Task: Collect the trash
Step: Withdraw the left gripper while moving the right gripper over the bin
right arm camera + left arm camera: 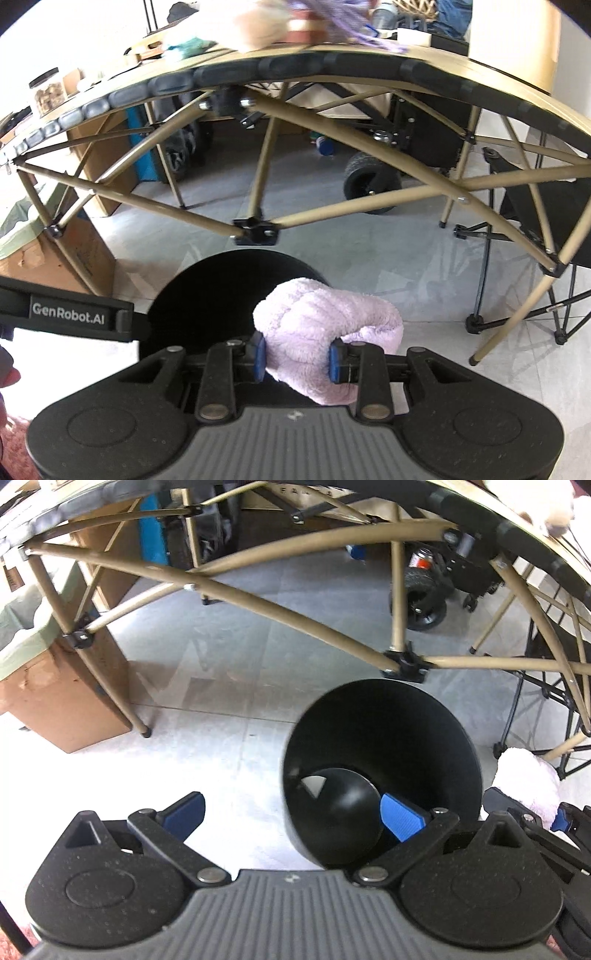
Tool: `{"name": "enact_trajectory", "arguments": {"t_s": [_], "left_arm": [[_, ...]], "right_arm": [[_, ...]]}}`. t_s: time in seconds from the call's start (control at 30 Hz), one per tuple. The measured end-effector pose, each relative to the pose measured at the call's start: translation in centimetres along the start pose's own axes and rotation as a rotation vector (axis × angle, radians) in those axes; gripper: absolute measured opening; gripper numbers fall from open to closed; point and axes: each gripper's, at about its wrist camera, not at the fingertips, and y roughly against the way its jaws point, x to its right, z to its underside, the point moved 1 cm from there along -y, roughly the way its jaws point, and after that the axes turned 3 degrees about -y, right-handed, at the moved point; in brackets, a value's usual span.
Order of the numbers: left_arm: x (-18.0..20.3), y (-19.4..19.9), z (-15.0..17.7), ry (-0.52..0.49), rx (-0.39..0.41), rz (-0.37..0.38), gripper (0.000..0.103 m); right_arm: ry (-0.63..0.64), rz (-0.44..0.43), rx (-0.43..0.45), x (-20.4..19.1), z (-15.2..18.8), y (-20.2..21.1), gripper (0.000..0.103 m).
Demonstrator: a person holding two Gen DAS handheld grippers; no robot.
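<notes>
Nearest, right gripper: blue pads clamped on a fluffy pale-pink cloth, held above the round black bin on the grey tiled floor. Left gripper: jaws spread wide, gripping nothing, one blue finger inside the bin's mouth at its rim, the other outside. Farther: tan folding-table frame, cardboard box, black wheel.

"GenRobot.AI" on black strap (white txt, left side)
</notes>
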Motion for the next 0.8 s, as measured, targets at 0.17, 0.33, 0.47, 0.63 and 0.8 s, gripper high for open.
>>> {"name": "enact_trajectory", "arguments": {"t_s": [0.17, 0.33, 0.47, 0.63, 0.8], "left_arm": [[-2.7, -0.2, 0.2, 0.042, 0.000, -0.042, 0.103], [-5.2, -0.6, 0.5, 0.079, -0.005, -0.080, 0.103], [-6.5, -1.1, 0.6, 0.104, -0.017, -0.097, 0.103], [-7.8, -1.8, 0.9, 0.121, -0.031, -0.115, 0.103], [-8.7, -2.0, 1.1, 0.133, -0.041, -0.127, 0.103]], "right_arm": [[0.004, -0.018, -0.039, -1.9, -0.6, -0.7, 0.030], [-0.007, -0.013, -0.109, -3.6, -0.8, -1.8, 0.030], [-0.019, -0.025, -0.158, -4.4, -1.0, -2.8, 0.030], [-0.047, -0.038, -0.228, -5.0, -1.1, -4.4, 0.030], [-0.066, -0.057, -0.281, -5.8, -1.2, -5.9, 0.030]]}}
